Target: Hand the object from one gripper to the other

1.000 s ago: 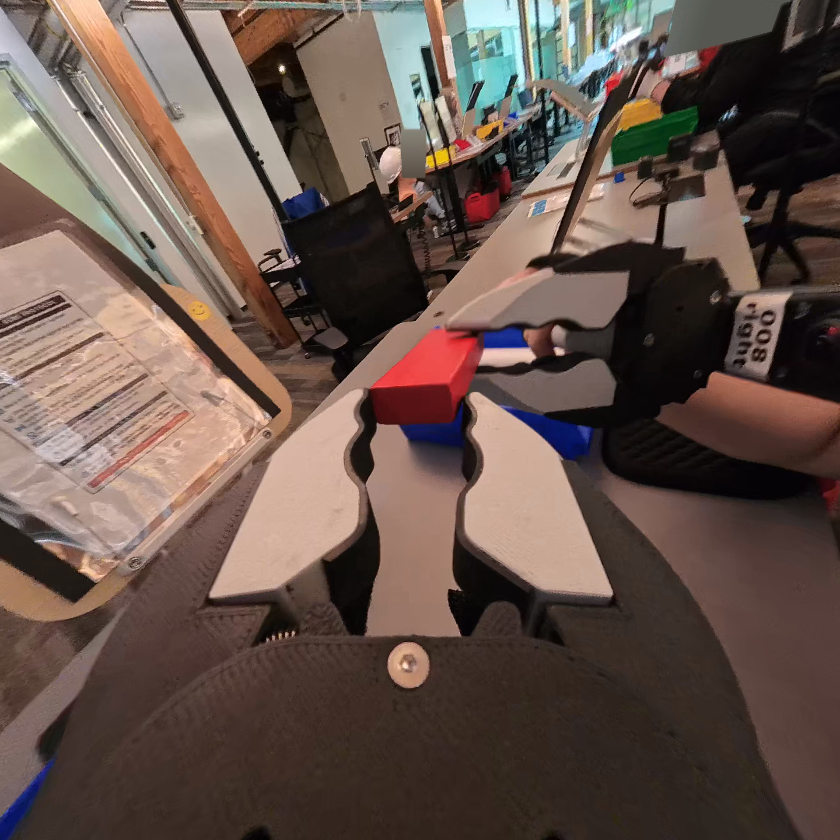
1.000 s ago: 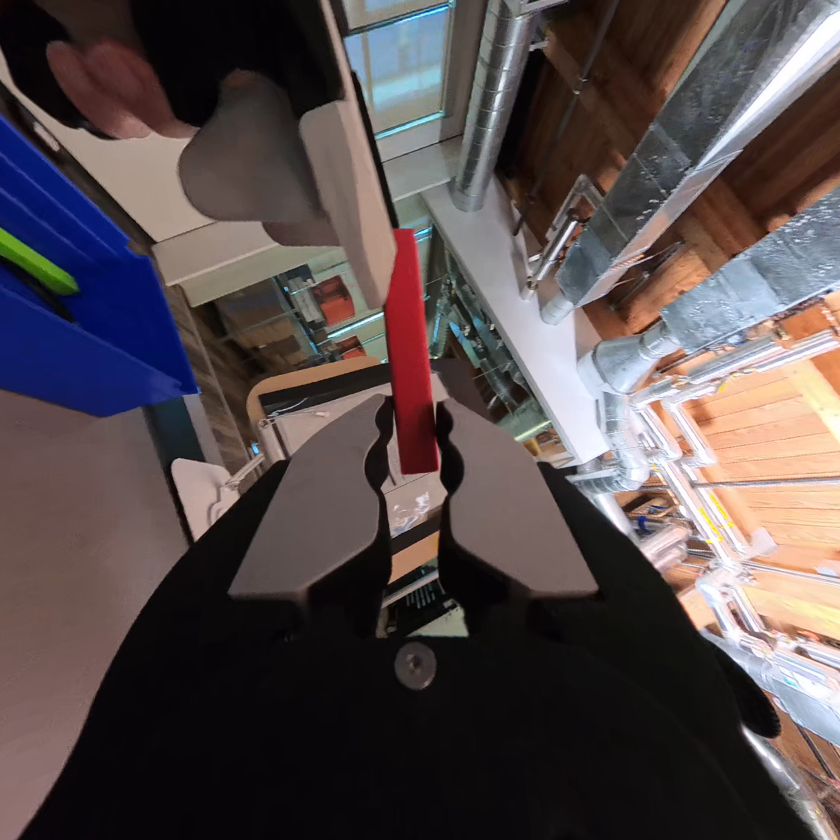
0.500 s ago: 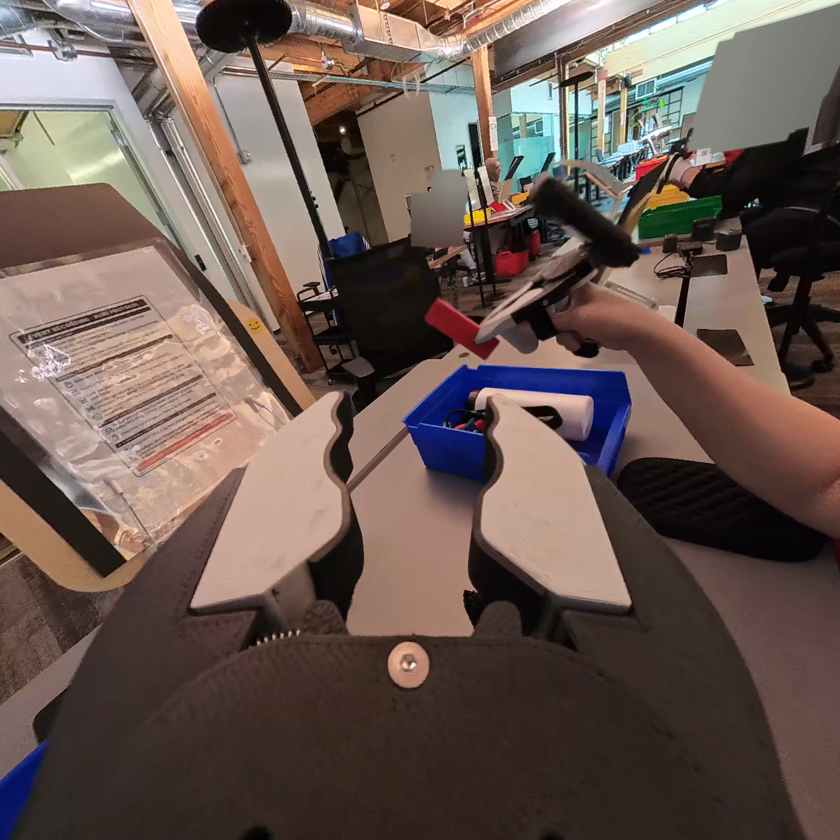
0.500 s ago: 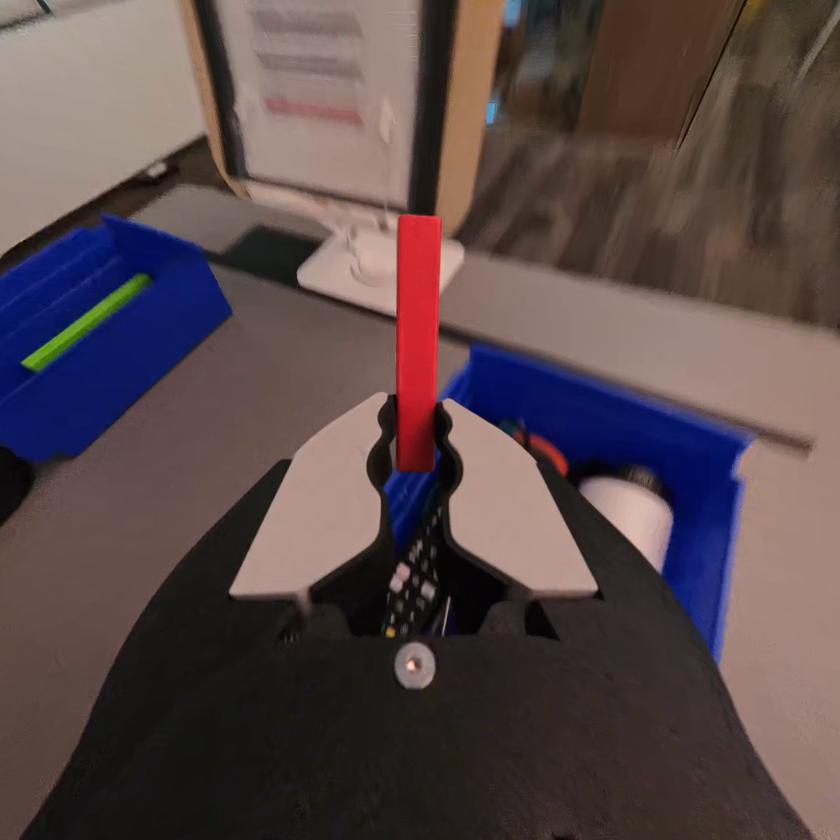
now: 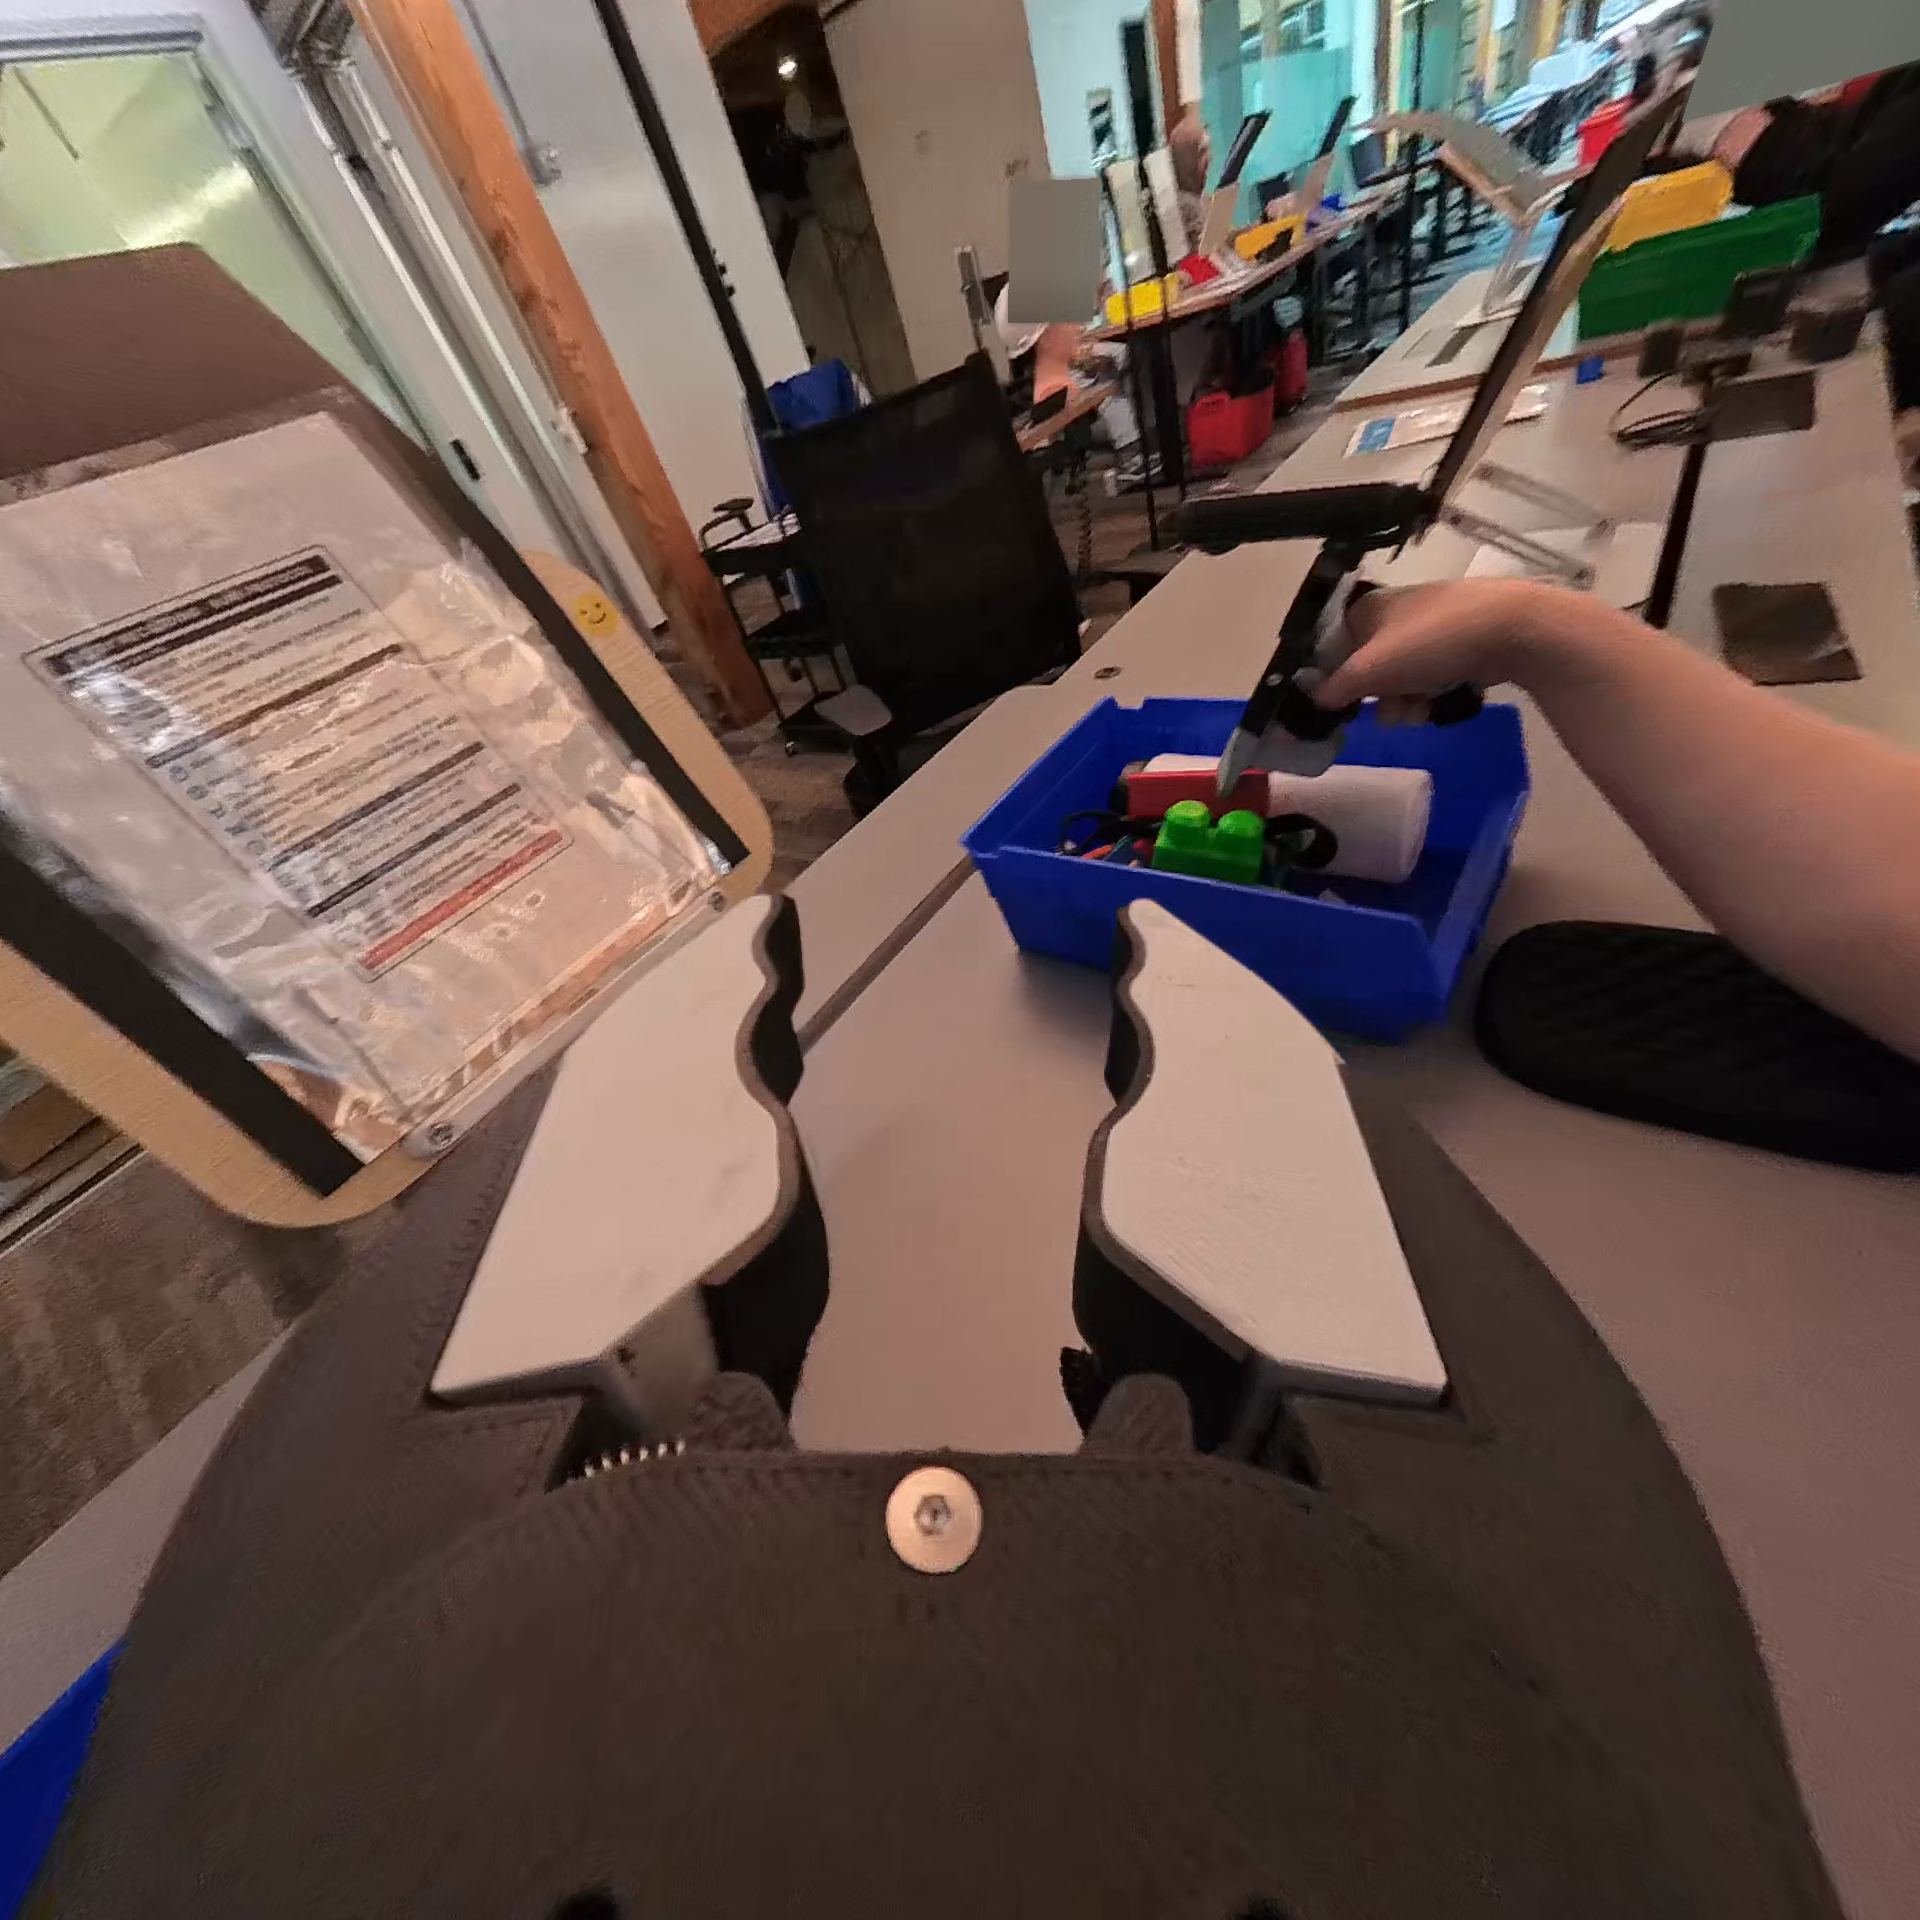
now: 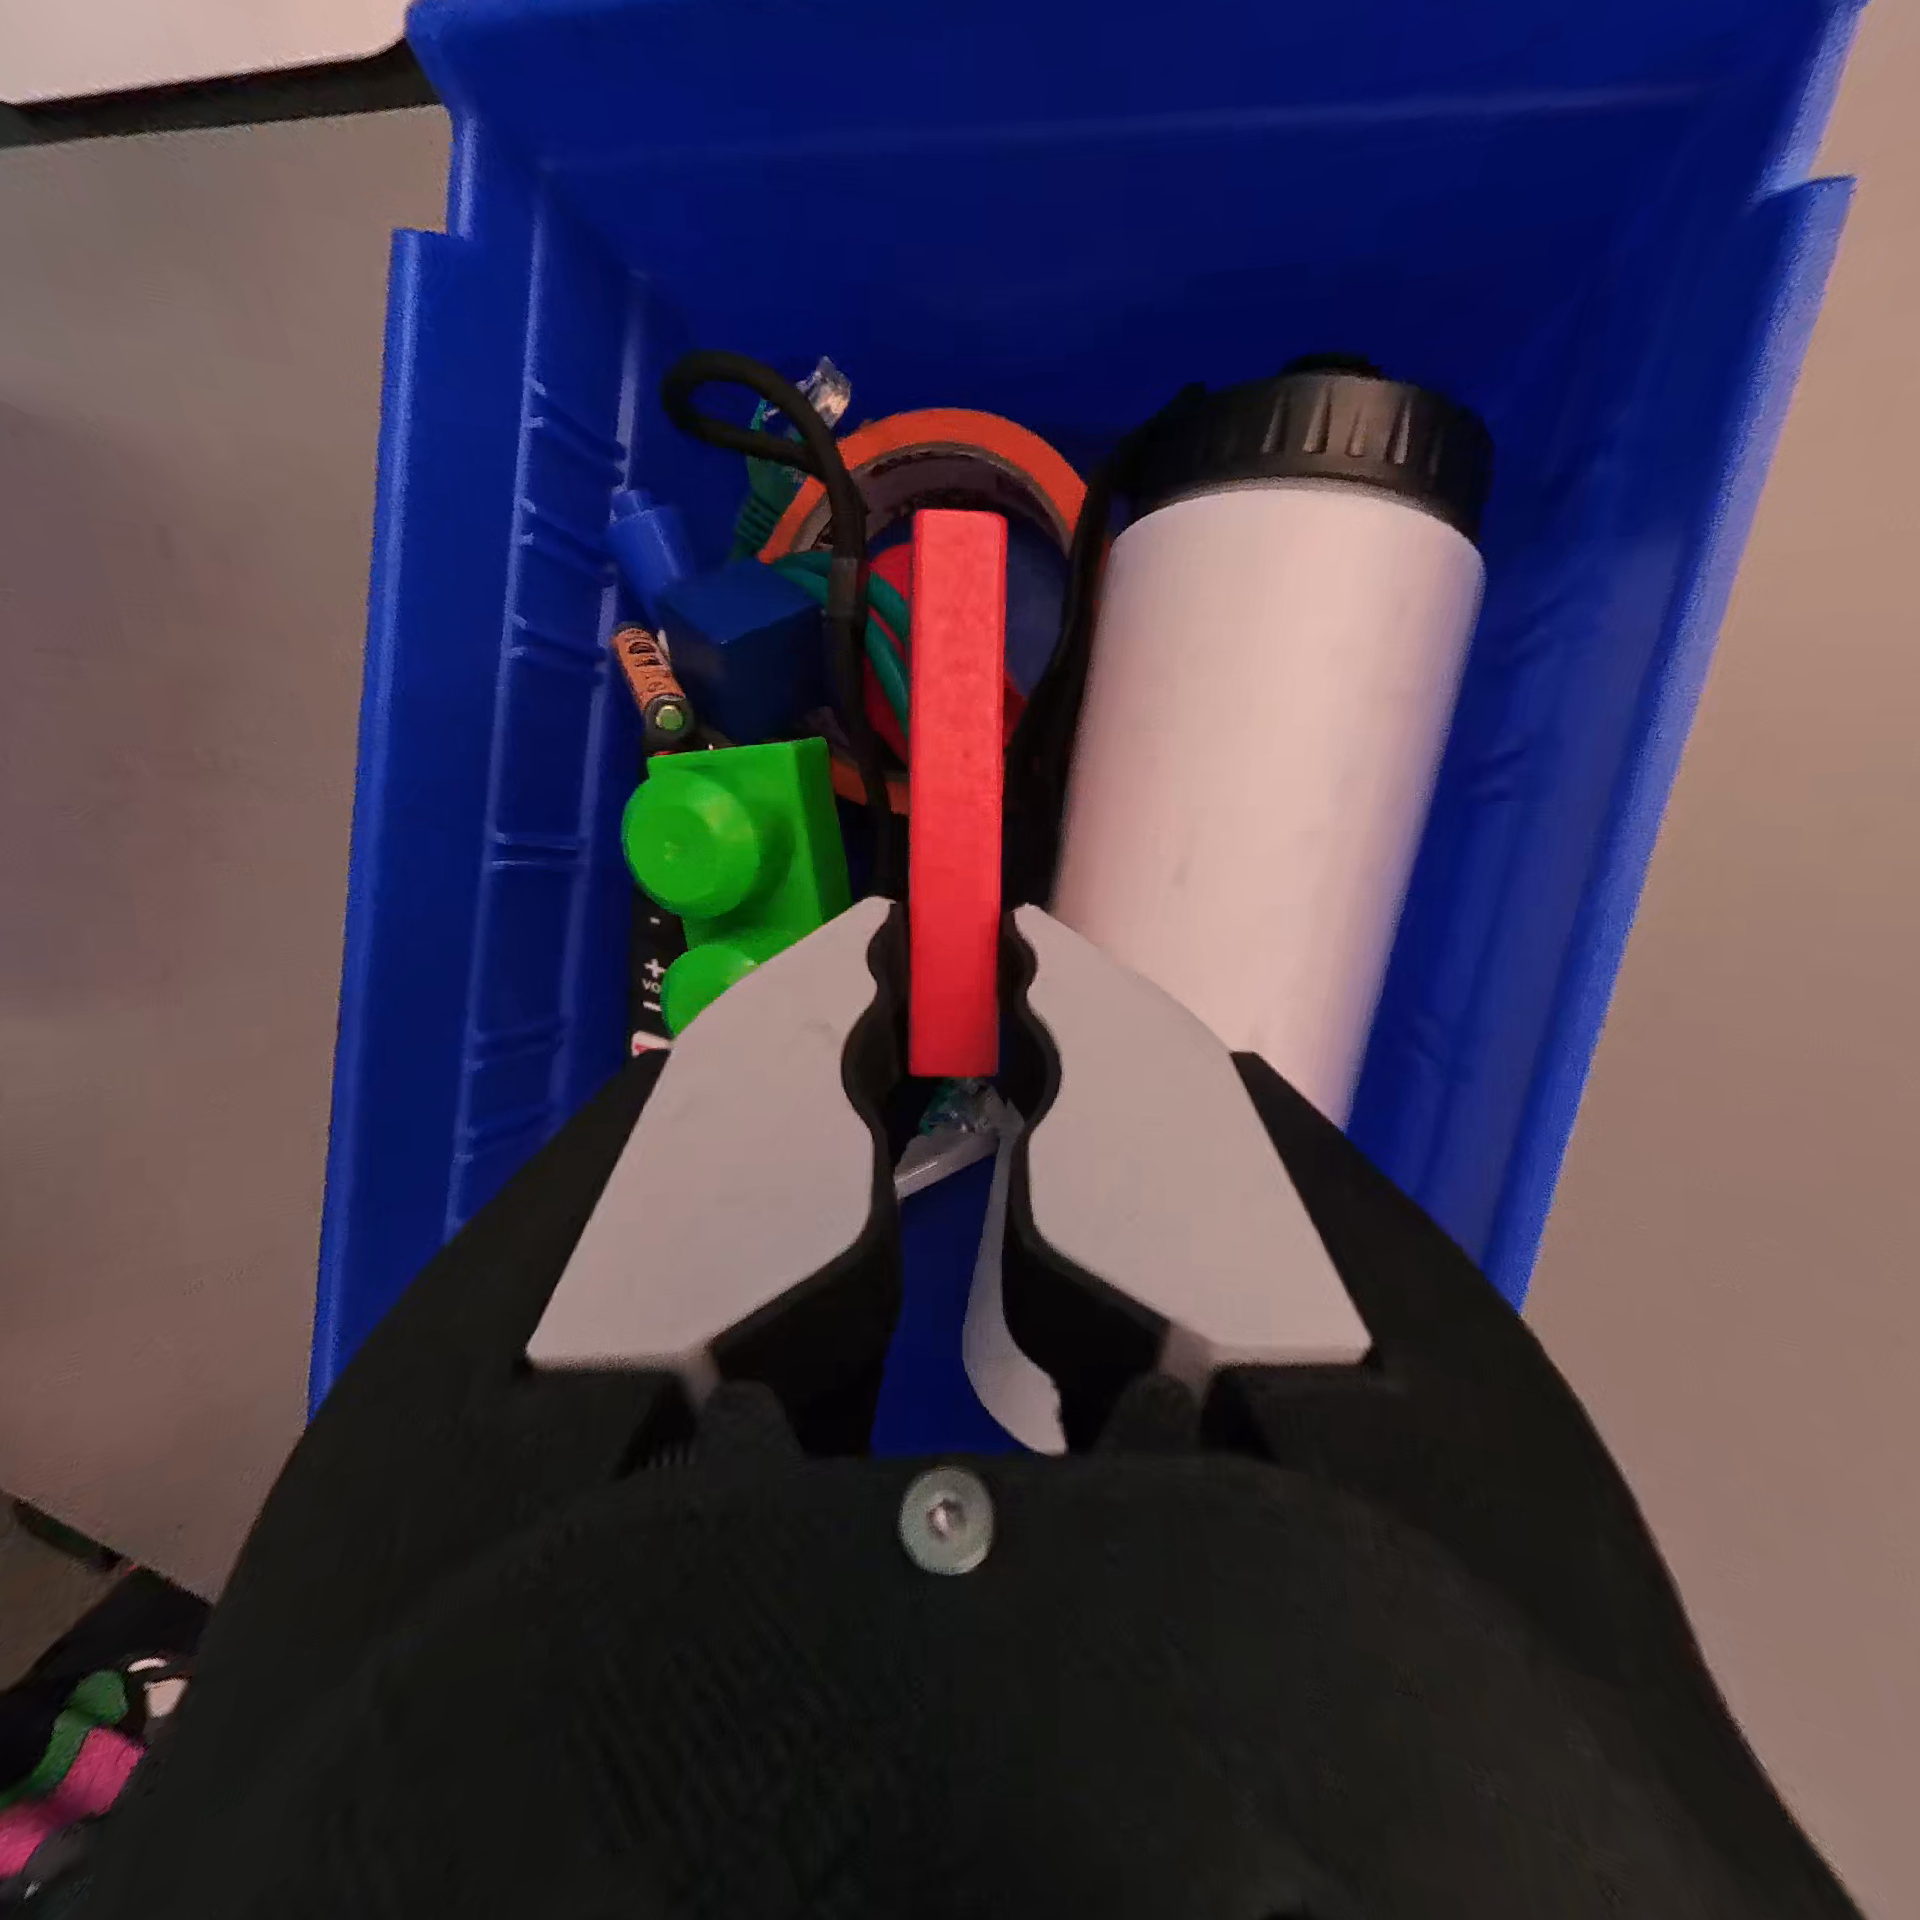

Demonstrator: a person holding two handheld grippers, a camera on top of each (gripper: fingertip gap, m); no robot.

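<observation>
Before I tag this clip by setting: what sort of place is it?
Probably an open-plan workshop or lab: rows of desks with storage bins, office chairs, and a blue bin of assorted parts on a grey table.

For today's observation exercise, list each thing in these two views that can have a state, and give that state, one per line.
left gripper: open, empty, above the table.
right gripper: shut on the red block, lowered into the bin.
red block: held at one end, over the bin's contents.
blue bin: open-topped, cluttered.
white bottle: lying on its side, black cap on.
green brick: loose in the bin, on its side.
</observation>
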